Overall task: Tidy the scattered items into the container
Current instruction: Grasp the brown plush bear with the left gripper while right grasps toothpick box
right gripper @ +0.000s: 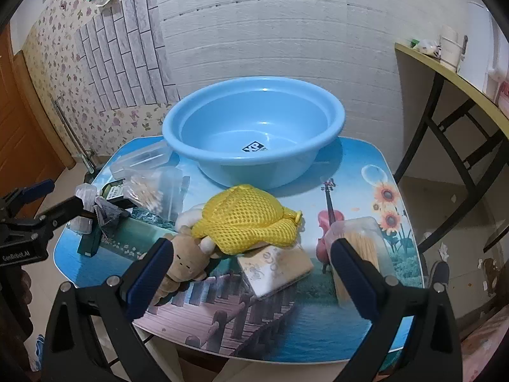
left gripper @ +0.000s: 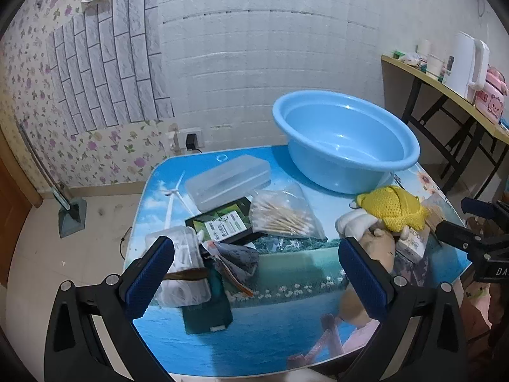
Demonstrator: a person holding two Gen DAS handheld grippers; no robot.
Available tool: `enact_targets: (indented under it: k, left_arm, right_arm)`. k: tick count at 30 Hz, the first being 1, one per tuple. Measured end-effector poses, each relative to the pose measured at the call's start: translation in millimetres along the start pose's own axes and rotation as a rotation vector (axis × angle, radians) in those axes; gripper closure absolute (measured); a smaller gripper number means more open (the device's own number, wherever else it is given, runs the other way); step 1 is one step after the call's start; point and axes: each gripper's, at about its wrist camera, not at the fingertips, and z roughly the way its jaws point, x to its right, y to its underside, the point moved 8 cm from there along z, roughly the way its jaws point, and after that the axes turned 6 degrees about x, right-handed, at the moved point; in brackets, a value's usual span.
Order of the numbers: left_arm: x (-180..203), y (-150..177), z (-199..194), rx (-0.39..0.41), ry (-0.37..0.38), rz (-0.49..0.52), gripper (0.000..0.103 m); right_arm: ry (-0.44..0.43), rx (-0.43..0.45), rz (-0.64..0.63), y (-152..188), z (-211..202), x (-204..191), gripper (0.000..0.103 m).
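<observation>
Here, nearest first:

Left gripper: its blue-padded fingers are standing wide apart over the tabletop's near left part, gripping nothing; bare printed surface is showing between them.

Right gripper: its fingers are also standing wide apart and holding nothing, hovering over the near right part of the tabletop.

Tabletop: a glossy rounded-corner top printed with a boardwalk, sunflowers and a violin is carrying everything.

Near left edge: a dark green box is lying flat, with a clear plastic case partly on top of it and a crumpled grey cloth just beside.

Near right edge: a brown plush toy is lying just inside the right gripper's left finger, touching a yellow mesh bag that is draping over its far side.

Beside the plush: a small white printed box is sitting tilted between the right gripper's fingers, its far edge tucked under the mesh bag.

Right edge: a clear tub of wooden sticks is lying partly behind the right gripper's right finger.

Centre left: a black packet with a green label is lying flat, and a clear bag of cotton swabs is overlapping its right side.

Far left corner: a translucent lidded box is sitting closed.

Far edge: the light blue basin, the container, is standing upright and holding none of the items; only a black sticker is showing inside.
</observation>
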Motion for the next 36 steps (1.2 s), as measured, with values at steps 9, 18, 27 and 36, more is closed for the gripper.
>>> enact_targets:
  k: [9,18,27,36]
  left_arm:
    - [23.5,6.6,8.1,-0.030,0.051,0.017,0.000]
    - [59.1,14.2,16.4,-0.058,0.126,0.051,0.000]
    - [90.4,22.1,28.6,-0.074,0.185,0.079,0.000]
    - [114.5,28.8,37.8,-0.107,0.246,0.121,0.011]
  right_arm:
    - [0.010,0.000,0.023,2.5,1.5,15.1,0.002]
    - [0.021,-0.007,0.055,6.6,5.1,37.8,0.002]
    - [0.035,-0.033,0.074,10.5,13.3,55.9,0.008]
    - [0.040,-0.033,0.082,12.3,16.4,69.7,0.009]
